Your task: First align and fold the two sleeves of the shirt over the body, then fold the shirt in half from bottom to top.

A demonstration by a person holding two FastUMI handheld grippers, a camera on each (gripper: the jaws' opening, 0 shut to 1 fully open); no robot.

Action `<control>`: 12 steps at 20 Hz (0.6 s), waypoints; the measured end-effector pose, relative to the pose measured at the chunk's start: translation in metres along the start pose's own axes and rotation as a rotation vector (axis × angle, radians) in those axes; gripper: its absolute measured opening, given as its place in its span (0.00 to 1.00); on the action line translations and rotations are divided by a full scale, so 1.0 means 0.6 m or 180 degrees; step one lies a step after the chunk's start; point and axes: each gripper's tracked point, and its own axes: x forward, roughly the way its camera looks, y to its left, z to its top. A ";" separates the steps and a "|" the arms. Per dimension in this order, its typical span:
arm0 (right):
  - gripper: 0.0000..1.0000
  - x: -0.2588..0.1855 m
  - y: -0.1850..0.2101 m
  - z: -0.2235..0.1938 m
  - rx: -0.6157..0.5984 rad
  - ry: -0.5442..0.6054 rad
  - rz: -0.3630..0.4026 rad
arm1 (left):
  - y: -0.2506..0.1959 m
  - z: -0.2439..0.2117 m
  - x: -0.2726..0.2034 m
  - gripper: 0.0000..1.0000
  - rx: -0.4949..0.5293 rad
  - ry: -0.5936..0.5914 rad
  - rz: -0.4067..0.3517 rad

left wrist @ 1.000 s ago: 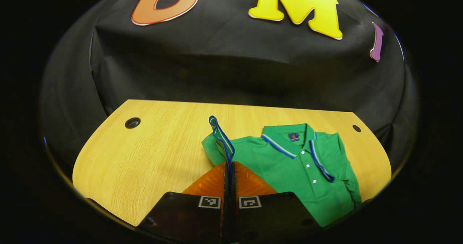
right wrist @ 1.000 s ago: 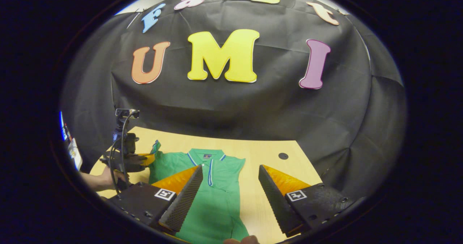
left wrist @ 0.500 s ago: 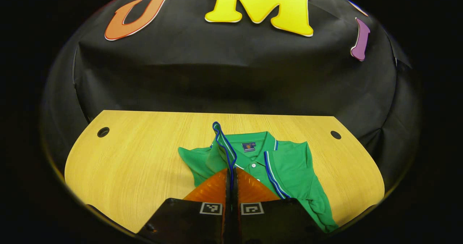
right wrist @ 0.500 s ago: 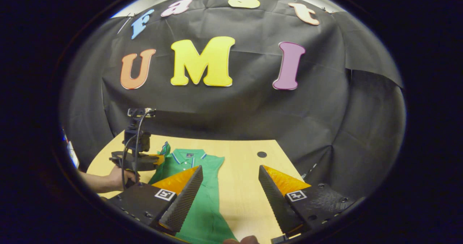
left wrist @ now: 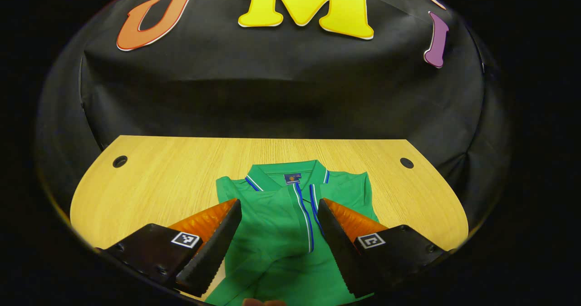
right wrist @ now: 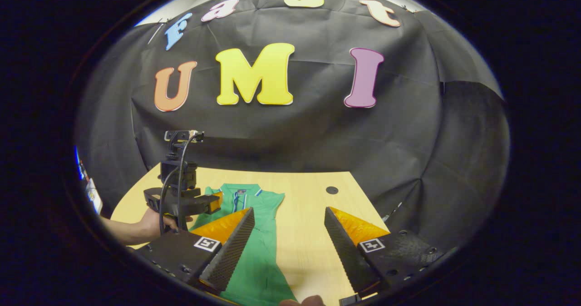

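Note:
A green polo shirt [left wrist: 290,215] with blue and white trim lies flat on the wooden table [left wrist: 172,170], collar toward the far wall. Both sleeves lie folded over the body, making a narrow strip. My left gripper [left wrist: 279,206] hangs open just above the shirt's chest, one finger on each side of the placket. In the right gripper view the shirt [right wrist: 258,242] runs toward me at the left. My right gripper [right wrist: 289,215] is open over bare table to the shirt's right. The left gripper [right wrist: 213,201] and the hand [right wrist: 152,219] holding it show at the left.
The table has a round cable hole near each far corner [left wrist: 120,161] [left wrist: 406,163]. The black cloth wall stands right behind the table's far edge. Bare wood lies to both sides of the shirt.
My left gripper carried the left sleeve over the body, then opened and let it go; the sleeve now lies flat on the shirt. The right gripper stayed open and hardly moved.

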 end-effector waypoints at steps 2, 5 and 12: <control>0.95 -0.001 0.011 0.005 -0.0016 -0.0044 0.0053 | 0.007 0.007 -0.030 1.00 -0.0036 -0.0063 0.0038; 0.95 -0.011 0.029 0.005 -0.0039 -0.0109 0.0127 | 0.019 0.018 -0.087 1.00 -0.0055 -0.0180 0.0104; 0.95 -0.057 0.061 -0.009 -0.0170 -0.0216 0.0295 | 0.034 0.055 -0.265 1.00 -0.0099 -0.0531 0.0124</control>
